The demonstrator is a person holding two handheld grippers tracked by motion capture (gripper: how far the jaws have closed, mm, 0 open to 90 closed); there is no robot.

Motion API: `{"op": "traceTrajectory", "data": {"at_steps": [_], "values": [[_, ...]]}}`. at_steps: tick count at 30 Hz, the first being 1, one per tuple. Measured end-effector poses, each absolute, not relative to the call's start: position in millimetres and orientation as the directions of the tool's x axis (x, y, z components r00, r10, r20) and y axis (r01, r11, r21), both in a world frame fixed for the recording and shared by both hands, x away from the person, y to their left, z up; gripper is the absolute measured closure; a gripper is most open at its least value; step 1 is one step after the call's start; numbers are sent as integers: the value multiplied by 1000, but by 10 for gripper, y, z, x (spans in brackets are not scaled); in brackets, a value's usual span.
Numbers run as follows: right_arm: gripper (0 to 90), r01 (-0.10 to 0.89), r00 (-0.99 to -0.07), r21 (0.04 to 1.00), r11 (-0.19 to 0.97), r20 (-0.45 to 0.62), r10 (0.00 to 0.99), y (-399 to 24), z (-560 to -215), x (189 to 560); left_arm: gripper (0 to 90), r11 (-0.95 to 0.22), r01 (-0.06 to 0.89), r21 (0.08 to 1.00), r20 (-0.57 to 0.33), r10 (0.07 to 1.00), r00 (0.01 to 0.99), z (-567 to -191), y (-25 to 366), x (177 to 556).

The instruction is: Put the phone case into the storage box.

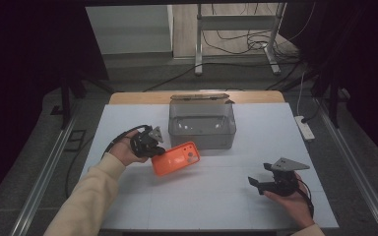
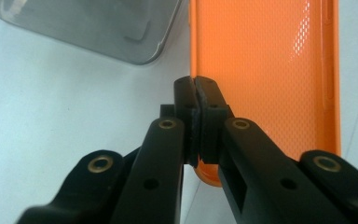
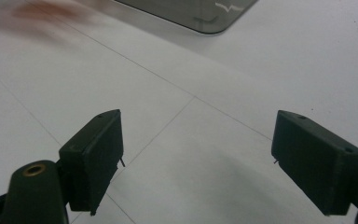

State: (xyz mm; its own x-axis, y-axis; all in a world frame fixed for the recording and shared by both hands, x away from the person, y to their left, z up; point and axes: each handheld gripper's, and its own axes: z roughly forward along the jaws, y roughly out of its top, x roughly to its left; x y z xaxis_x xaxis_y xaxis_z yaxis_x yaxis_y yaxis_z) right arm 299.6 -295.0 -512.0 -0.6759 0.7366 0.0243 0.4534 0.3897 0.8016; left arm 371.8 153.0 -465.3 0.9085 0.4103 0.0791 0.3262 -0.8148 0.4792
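Observation:
An orange phone case hangs tilted just above the white table, in front of a clear grey plastic box. My left gripper is shut on the case's left edge; in the left gripper view its jaws pinch the rim of the orange phone case, near my left gripper's tips. My right gripper rests at the table's right front, jaws pointing left. In the right gripper view my right gripper stands wide open over bare table, with nothing between the pads.
The white table has a wooden strip along its far edge. The clear box lies just beyond the case. A white power strip sits off the table's right edge. A metal stand and cables are on the floor behind.

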Motion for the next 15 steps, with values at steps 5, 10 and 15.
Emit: {"op": "traceTrajectory", "data": {"at_steps": [5,10,15], "values": [[171,455,-674,800,392,21,738,-2953,-5115,2995,885,-806,317,499,82,409,909,-4613,1537,3667],[171,454,-675,800,392,22,737,-2953,-5115,2993,885,-795,303,526,80,401,913,-4583,1542,3617],[171,455,-674,799,393,20,738,-2955,-5115,2995,885,-789,292,540,85,396,914,-4552,1535,3566]]}}
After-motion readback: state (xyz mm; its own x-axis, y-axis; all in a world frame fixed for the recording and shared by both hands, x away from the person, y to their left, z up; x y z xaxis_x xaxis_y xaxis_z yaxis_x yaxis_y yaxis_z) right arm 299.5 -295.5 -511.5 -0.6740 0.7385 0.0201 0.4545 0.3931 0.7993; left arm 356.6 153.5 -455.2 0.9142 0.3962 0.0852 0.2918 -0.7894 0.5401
